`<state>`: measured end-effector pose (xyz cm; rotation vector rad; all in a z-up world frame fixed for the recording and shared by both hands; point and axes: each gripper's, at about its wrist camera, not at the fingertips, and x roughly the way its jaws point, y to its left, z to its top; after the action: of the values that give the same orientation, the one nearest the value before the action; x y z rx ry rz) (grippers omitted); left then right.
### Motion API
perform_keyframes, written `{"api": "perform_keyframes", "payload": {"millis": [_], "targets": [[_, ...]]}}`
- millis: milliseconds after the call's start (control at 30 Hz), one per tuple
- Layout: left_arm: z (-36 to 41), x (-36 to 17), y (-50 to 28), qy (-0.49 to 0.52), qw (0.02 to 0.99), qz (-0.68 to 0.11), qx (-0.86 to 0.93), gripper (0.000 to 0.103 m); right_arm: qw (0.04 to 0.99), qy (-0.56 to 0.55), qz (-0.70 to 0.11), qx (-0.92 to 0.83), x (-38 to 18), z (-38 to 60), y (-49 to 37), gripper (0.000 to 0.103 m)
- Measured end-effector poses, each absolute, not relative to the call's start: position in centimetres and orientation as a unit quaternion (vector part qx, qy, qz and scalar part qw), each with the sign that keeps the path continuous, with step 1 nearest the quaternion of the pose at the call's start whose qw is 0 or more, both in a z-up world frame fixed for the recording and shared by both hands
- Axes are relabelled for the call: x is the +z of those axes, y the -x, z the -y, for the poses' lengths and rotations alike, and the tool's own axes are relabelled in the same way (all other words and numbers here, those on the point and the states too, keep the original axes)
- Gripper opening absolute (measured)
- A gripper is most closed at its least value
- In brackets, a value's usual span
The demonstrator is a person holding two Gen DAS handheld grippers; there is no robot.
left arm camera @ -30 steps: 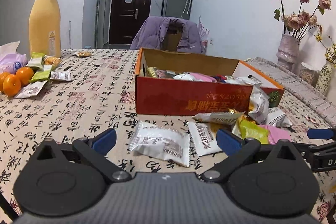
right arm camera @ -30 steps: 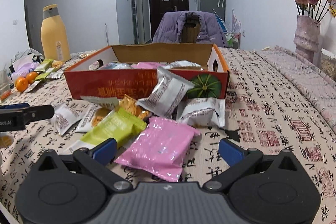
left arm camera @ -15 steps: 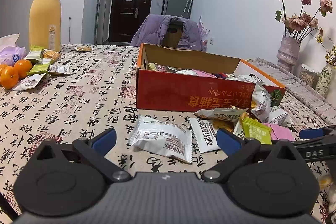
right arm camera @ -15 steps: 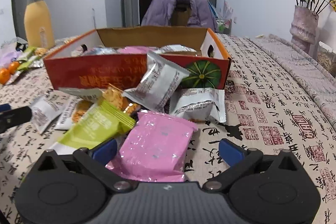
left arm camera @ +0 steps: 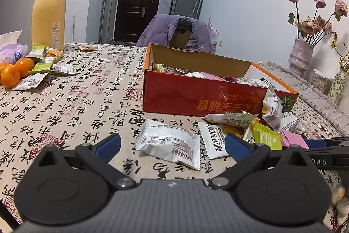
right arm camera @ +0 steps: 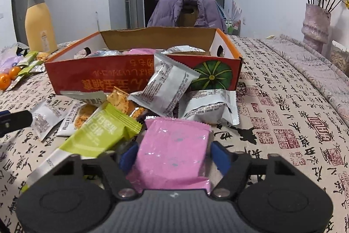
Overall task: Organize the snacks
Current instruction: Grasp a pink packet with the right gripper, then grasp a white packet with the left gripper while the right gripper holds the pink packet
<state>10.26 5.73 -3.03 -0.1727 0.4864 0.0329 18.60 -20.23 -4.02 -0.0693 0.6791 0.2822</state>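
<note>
The right gripper [right arm camera: 174, 155] fingers have just closed onto the pink packet [right arm camera: 173, 150] on the table [right arm camera: 283, 106], near the red box [right arm camera: 139, 78]; the left gripper [left arm camera: 172, 143] fingers stand open, empty

pink packet [right arm camera: 174, 150] | lime-green packet [right arm camera: 102, 132] | red box [right arm camera: 104, 78], orange rim | beige tablecloth [left arm camera: 72, 102], black calligraphy

On my other gripper's arm [left arm camera: 322, 162] I read "DAS"; a white packet [left arm camera: 212, 141] reads "南瓜籽燕麦".
</note>
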Motion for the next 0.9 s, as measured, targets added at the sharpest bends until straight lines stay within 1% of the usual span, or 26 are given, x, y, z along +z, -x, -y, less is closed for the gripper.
{"api": "perform_keyframes", "payload": {"millis": [67, 267, 633, 800, 900], "targets": [[-5.7, -3.1, -10.3, 0.085, 0.967, -0.241, 0.017, 0.103, 0.933, 0.033, -0.329, 0.139, -3.9, 20.5, -18.4, 0.061], [-5.7, -3.1, -10.4, 0.083, 0.966, -0.244, 0.017, 0.103, 0.936, 0.029, -0.316, 0.151, -3.9, 21.2, -17.6, 0.061], [-5.6, -3.3, -10.8, 0.081, 0.962, -0.258, 0.025, 0.103, 0.96, 0.024, -0.253, 0.121, -3.1, 23.2, -17.1, 0.061], [-5.4, -3.1, -11.8, 0.063, 0.956, -0.285, 0.028, 0.103, 0.961, 0.013, -0.246, 0.125, -3.3, 23.9, -17.2, 0.061], [-5.5, -2.2, -12.3, 0.049, 0.958, -0.282, 0.029, 0.103, 0.961, 0.012, -0.247, 0.128, -3.3, 23.8, -17.3, 0.061]]}}
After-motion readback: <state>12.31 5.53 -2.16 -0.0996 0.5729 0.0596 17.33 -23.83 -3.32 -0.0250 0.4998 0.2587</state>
